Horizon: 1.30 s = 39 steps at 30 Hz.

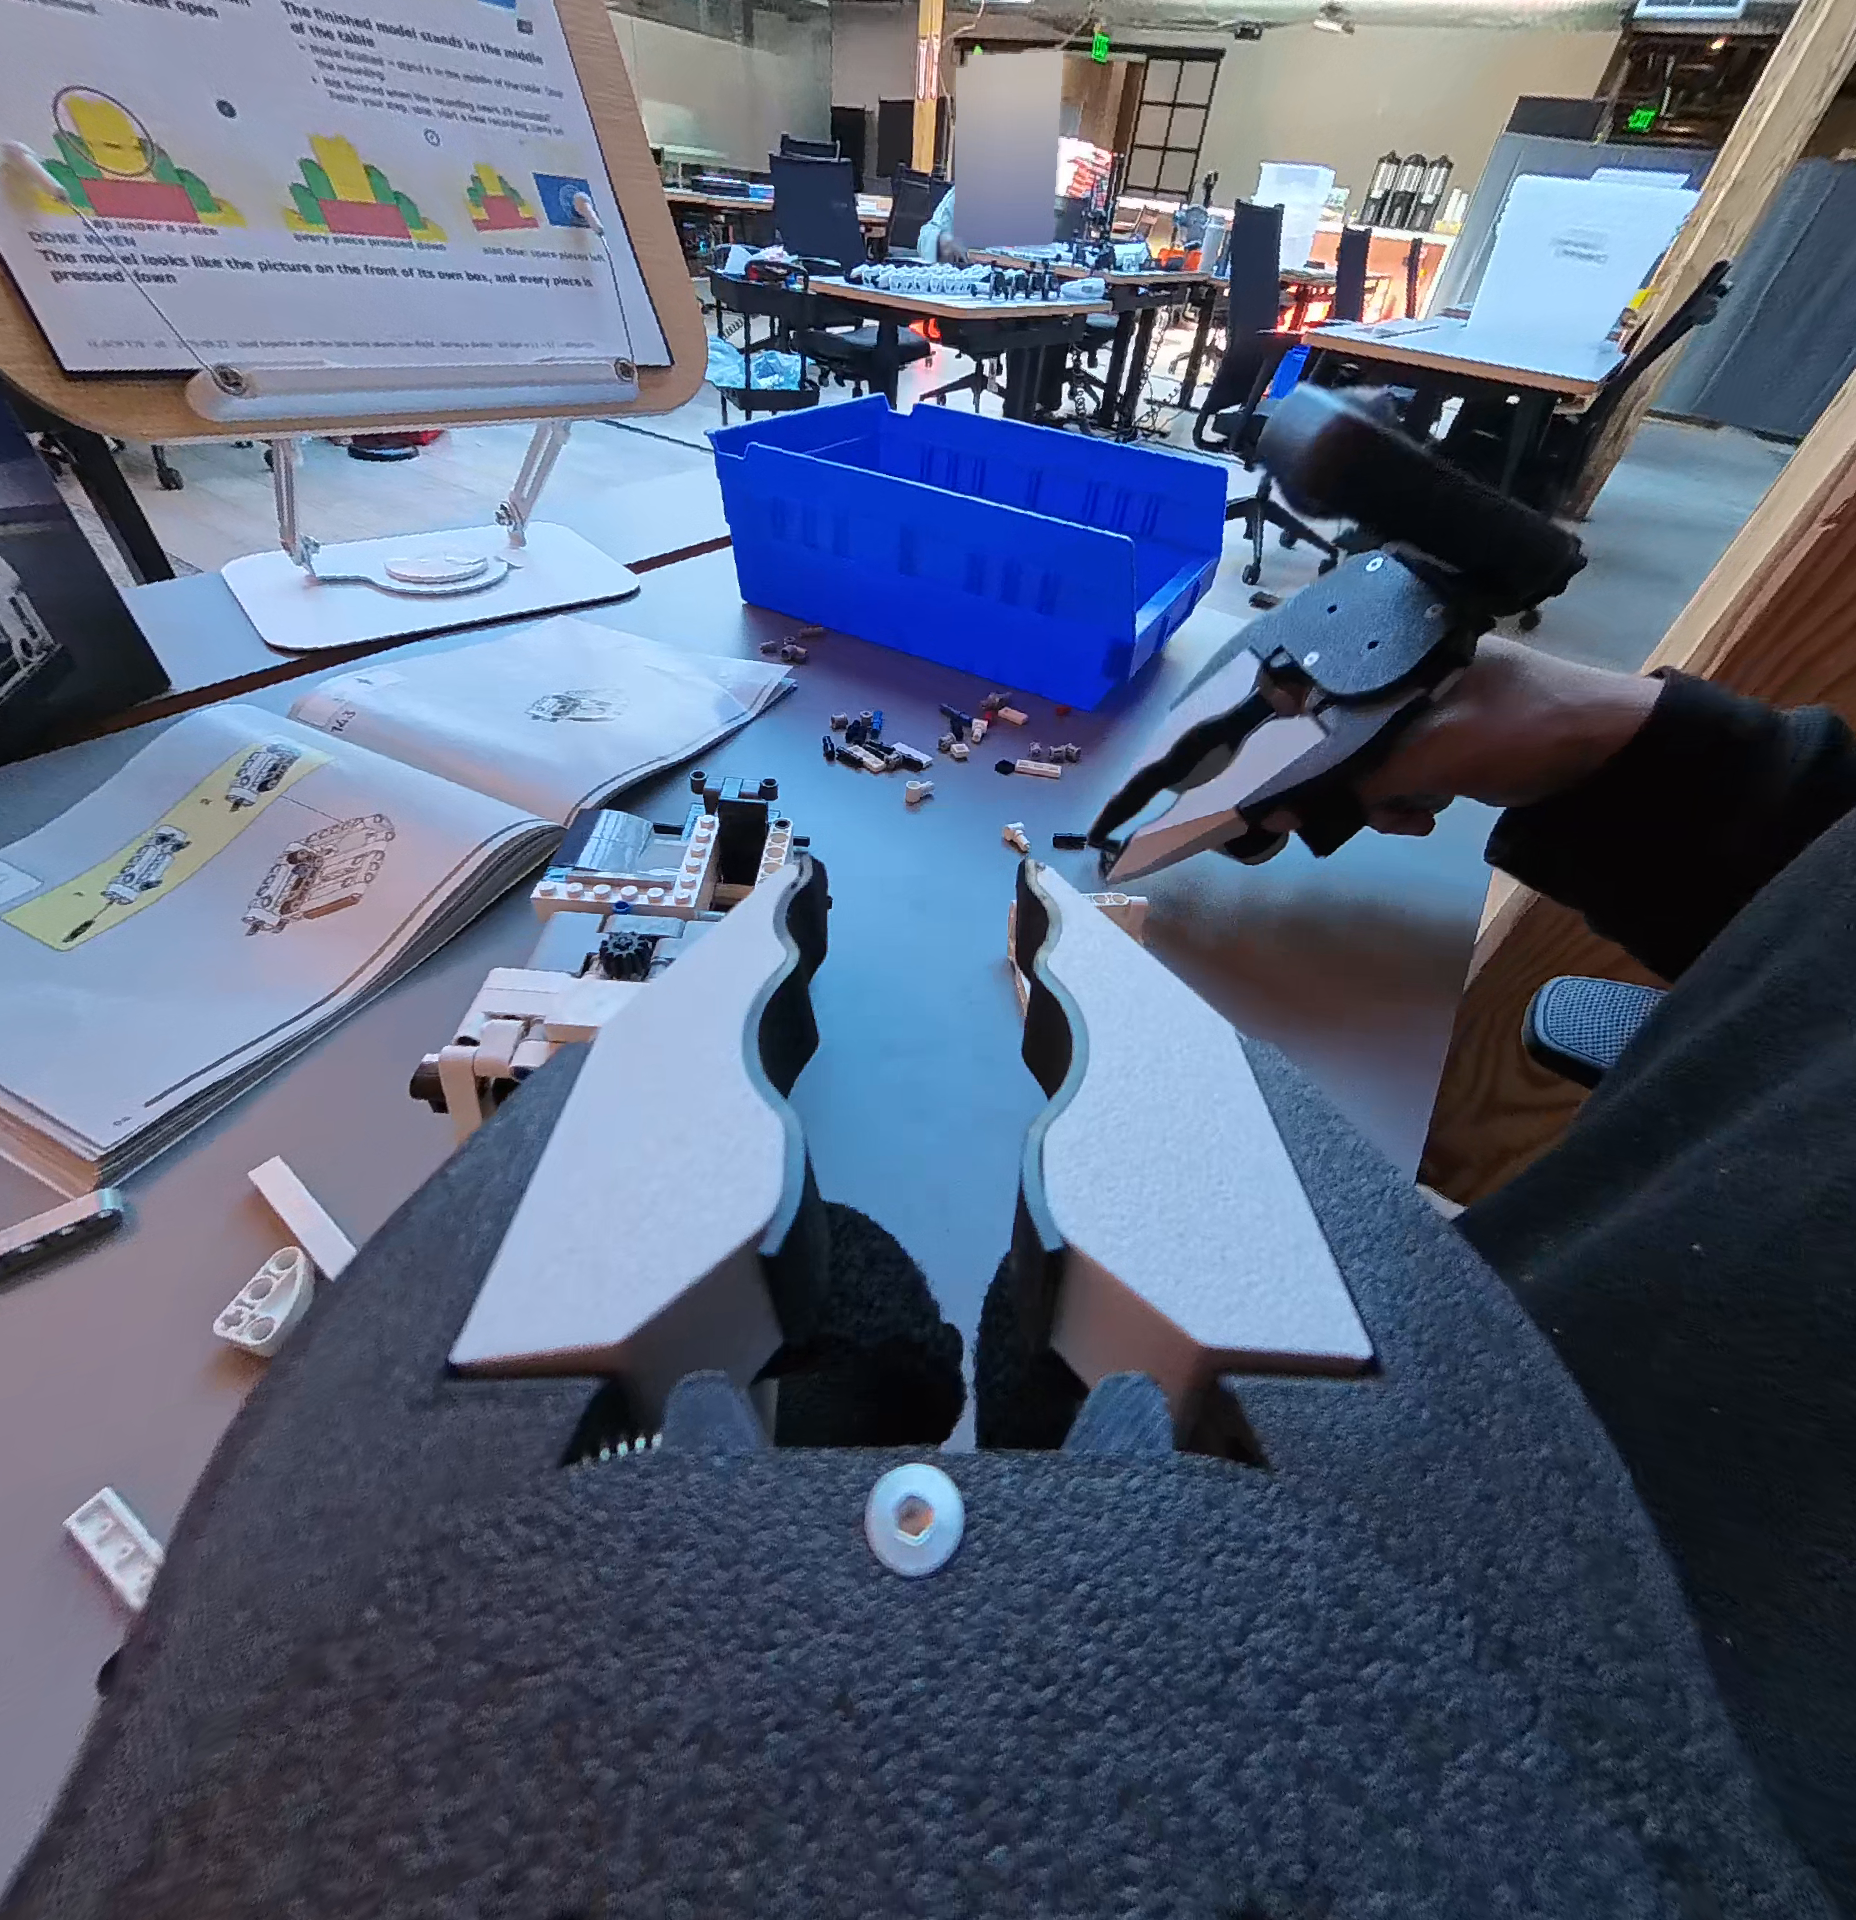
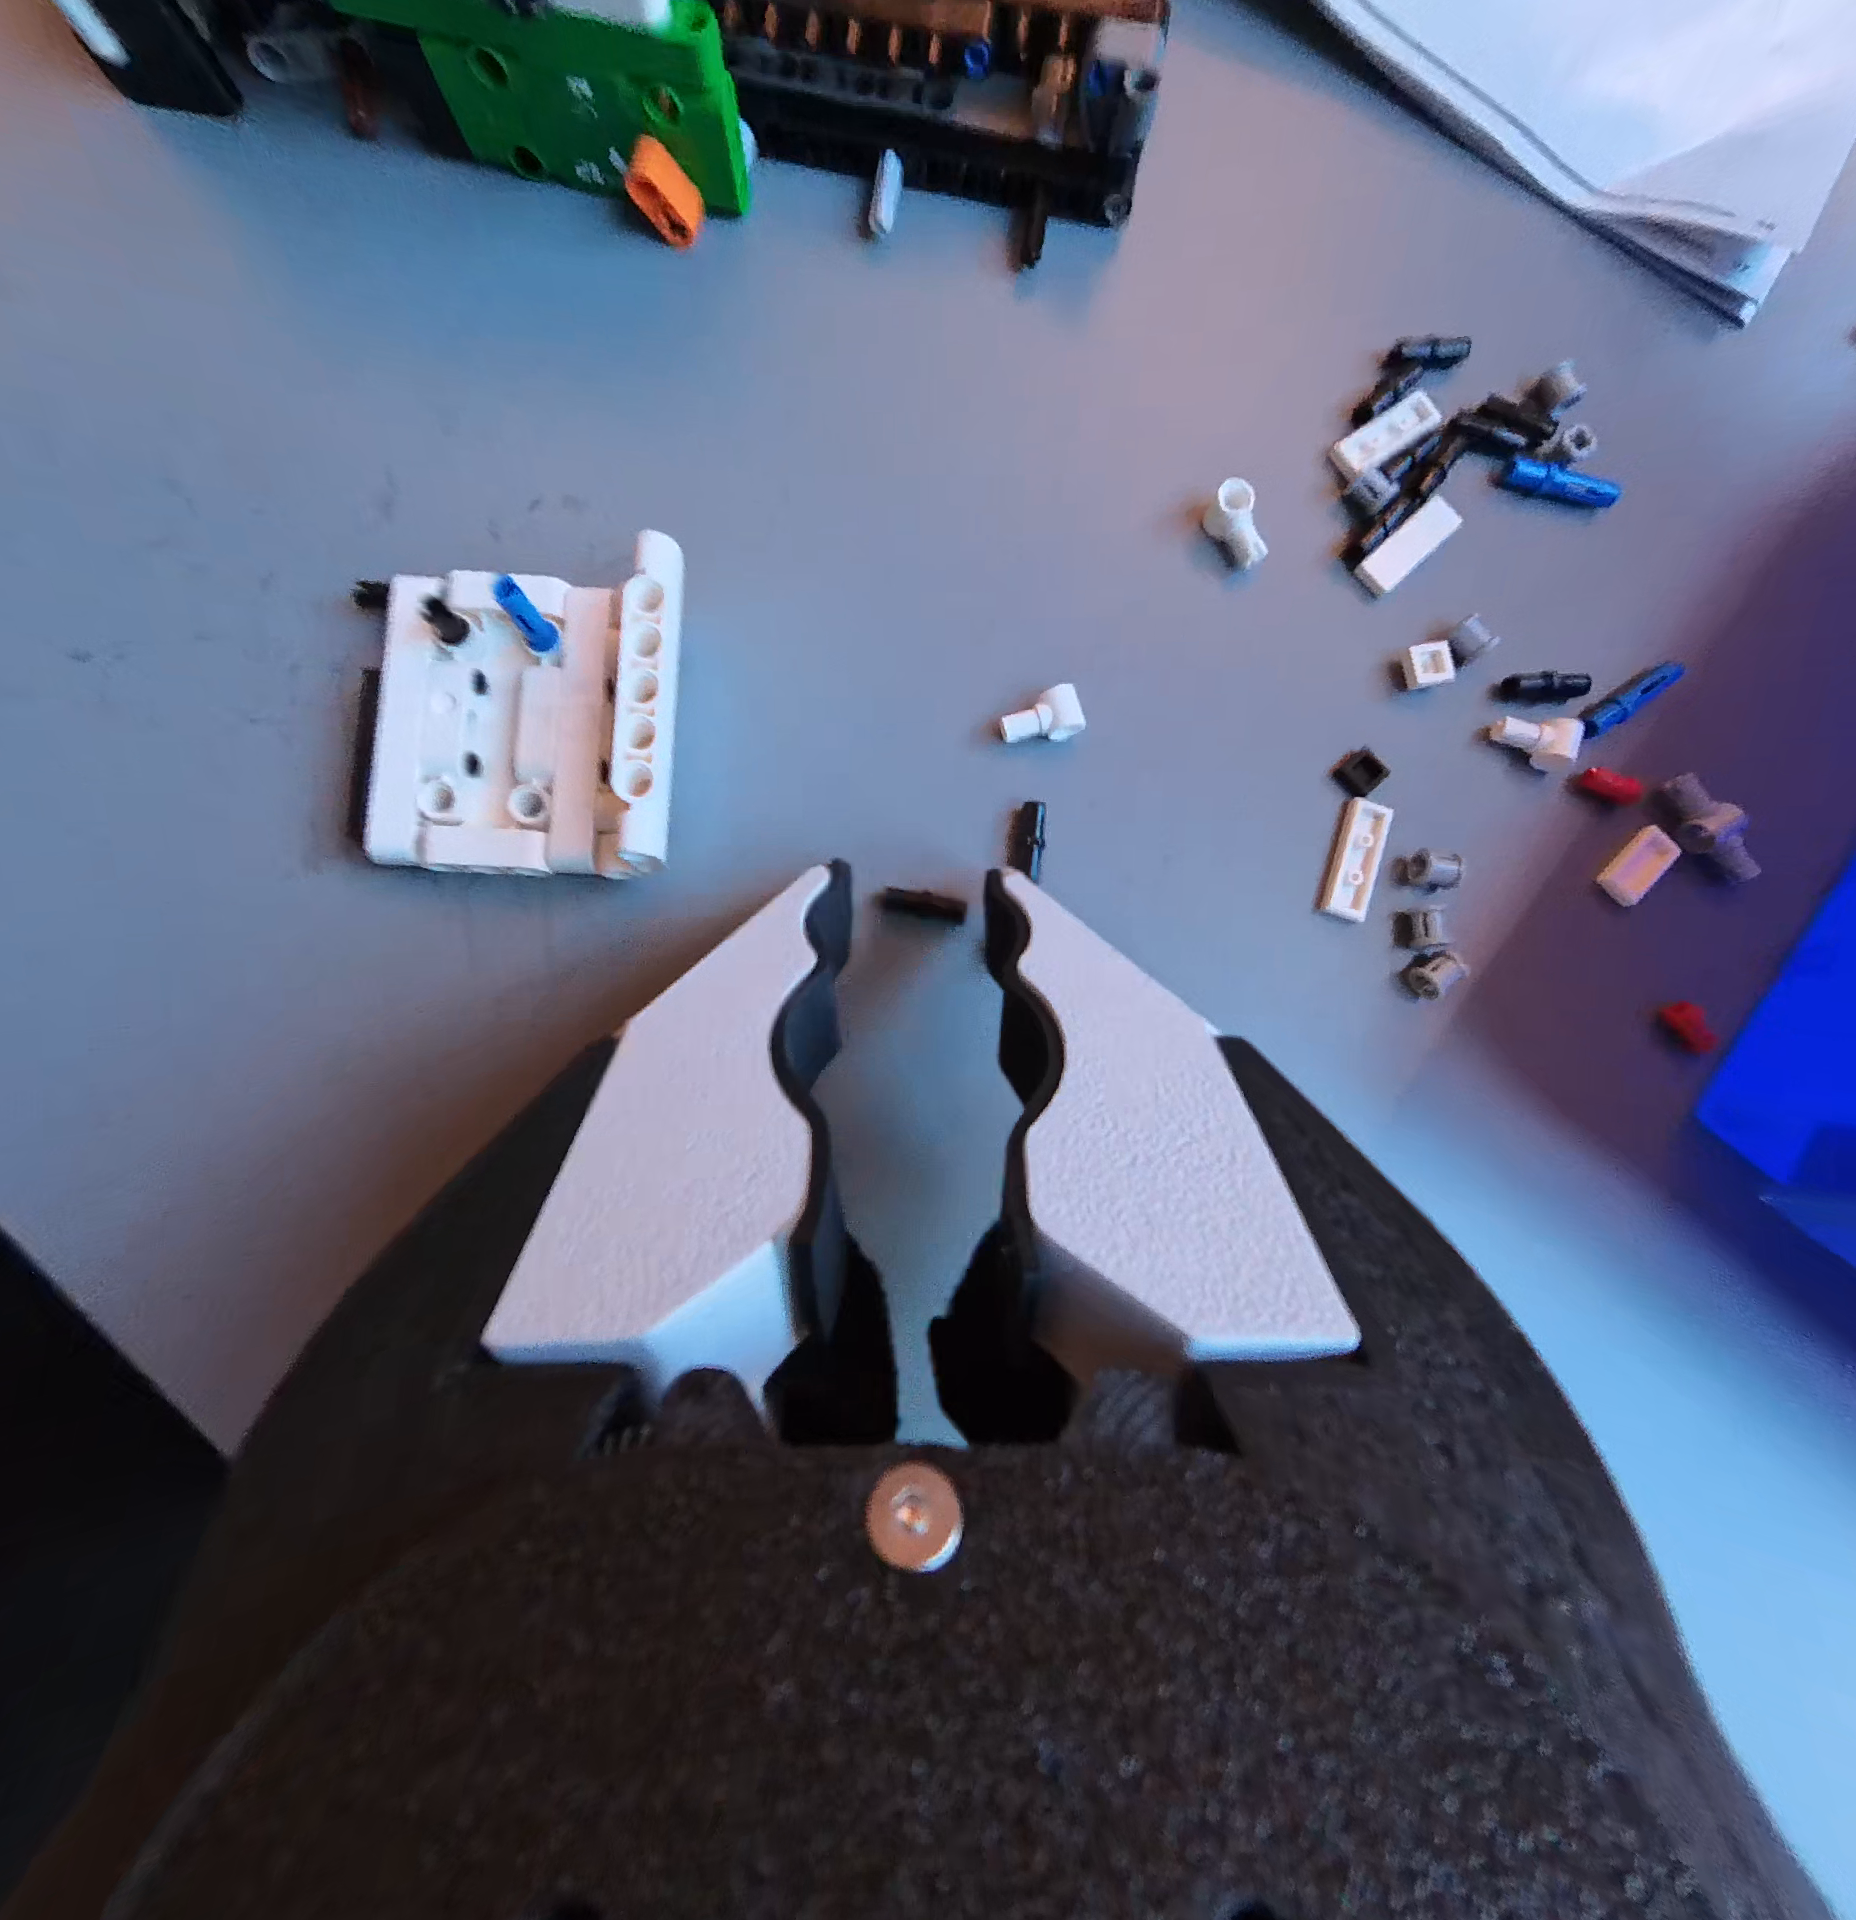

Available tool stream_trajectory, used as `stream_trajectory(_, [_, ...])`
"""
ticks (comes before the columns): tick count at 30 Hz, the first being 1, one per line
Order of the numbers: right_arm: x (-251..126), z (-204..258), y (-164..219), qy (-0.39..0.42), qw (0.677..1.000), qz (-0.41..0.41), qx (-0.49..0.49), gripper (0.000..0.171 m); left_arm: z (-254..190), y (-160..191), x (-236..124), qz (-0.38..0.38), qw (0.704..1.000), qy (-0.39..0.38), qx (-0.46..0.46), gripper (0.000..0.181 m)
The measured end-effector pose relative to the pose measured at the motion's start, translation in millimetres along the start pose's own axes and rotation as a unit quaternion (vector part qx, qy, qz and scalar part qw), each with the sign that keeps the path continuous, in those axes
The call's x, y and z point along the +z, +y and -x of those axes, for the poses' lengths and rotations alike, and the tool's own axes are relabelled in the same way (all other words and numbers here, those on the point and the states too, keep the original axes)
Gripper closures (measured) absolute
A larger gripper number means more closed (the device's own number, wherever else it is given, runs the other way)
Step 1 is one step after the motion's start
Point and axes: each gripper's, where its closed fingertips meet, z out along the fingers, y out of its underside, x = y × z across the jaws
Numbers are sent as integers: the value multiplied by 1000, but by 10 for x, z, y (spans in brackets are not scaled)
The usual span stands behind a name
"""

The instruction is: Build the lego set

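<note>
Lego pin (image 2: 922, 903), small, black, light and stiff, lies on the tabletop mid-surface between my right gripper (image 2: 916, 883) tips, parted and empty. I'd pinch its middle; likely slippery. My left gripper (image 1: 919, 883) hangs open, empty.

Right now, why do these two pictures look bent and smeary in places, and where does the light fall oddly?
Left wrist view: the wide lens bows the wooden post and the stand's sheet; the right gripper is motion-blurred at its top.

Right wrist view: the green piece and blue bin are soft; the table shows pale sheen, with a purplish shadow beside the bin.
</note>
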Motion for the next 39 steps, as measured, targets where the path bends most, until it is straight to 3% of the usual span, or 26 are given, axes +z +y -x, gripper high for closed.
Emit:
stream_trajectory(4, [-41,-120,-272,17,998,-54,14,145,-1,-14,-20,-2,1000,-3,5,146])
stream_trajectory(9, [232,-251,-319,9,998,-41,38,144,13,-19,-46,-3,1000,-7,5,146])
stream_trajectory(14, [273,-383,-243,54,998,-35,20,161,64,-19,-76,-5,1000,-16,1,147])
stream_trajectory(23, [439,-847,-415,105,992,-51,53,161,88,-38,-23,-2,1000,-13,11,147])
stream_trajectory(25, [414,-875,-447,108,991,-55,48,152,104,-37,-28,-2,1000,-16,10,147])
stream_trajectory(30, [299,-881,-613,103,989,-88,60,151,157,-31,-18,-7,1000,-16,-5,147])
stream_trajectory(39, [604,-1211,-791,112,983,-76,121,151,180,-42,22,-4,1000,-18,4,147])
